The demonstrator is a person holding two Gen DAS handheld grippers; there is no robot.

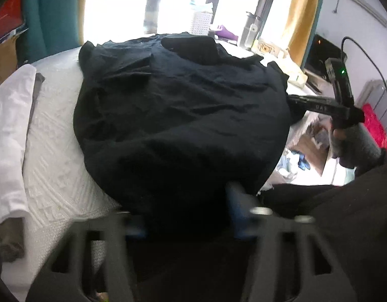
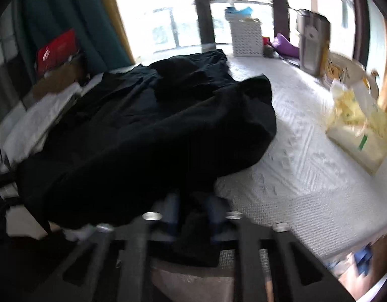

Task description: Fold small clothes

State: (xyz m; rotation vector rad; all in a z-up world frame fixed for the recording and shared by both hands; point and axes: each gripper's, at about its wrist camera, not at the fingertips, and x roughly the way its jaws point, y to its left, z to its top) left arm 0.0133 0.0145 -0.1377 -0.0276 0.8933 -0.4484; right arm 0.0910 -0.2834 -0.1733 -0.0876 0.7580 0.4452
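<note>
Mostly no writing can be read: only faint letters on the right gripper's [image 1: 292, 102] black body in the left wrist view, too small to tell. A black garment [image 1: 180, 115] lies spread on the white textured cover [image 1: 60, 176]. Its near edge runs between the blue fingers [image 1: 235, 196] of the left gripper [image 1: 185, 216], which stand narrowly apart and appear to pinch the cloth. At the garment's right near corner, the right gripper's blue fingers [image 2: 214, 210] are almost closed on a fold of it.
</note>
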